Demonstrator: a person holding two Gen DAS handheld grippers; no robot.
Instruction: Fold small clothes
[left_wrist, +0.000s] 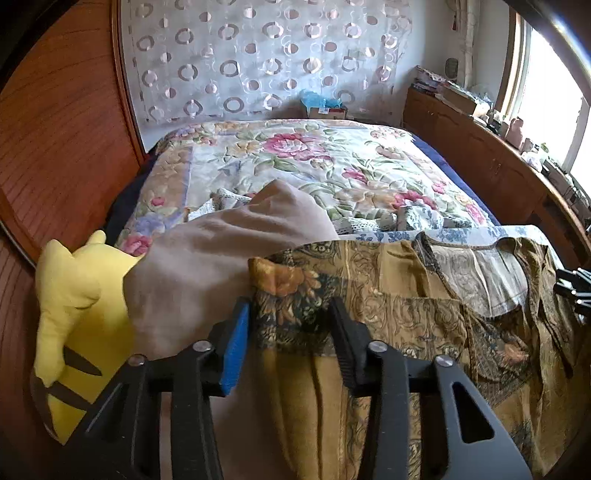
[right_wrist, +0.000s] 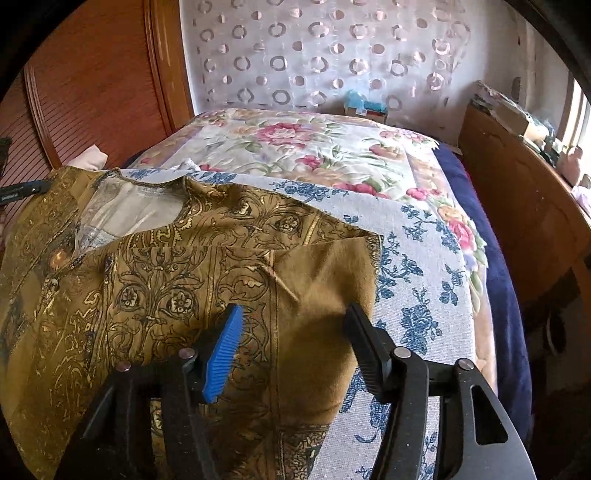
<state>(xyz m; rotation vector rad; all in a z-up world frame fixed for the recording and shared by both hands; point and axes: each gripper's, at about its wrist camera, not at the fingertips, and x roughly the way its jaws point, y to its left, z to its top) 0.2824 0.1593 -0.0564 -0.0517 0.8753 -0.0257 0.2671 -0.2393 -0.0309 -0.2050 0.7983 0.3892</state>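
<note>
Lying across blue-floral cloth (right_wrist: 424, 258), ochre paisley shirt (right_wrist: 184, 266). Left gripper (left_wrist: 290, 317) and right gripper (right_wrist: 295, 325): spread wide, straddling shirt fabric, not pinching.

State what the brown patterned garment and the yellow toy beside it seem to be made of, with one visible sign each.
Brown patterned garment: looks like thin woven cloth with a printed, slightly shiny gold pattern; it creases and drapes softly. Yellow toy: seems a stuffed matte fabric plush, with puffy seamed limbs.

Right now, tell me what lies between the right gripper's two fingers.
In the right wrist view, the open right gripper has the gold patterned shirt's folded sleeve between its fingers, spread over the blue-flowered cloth.
</note>
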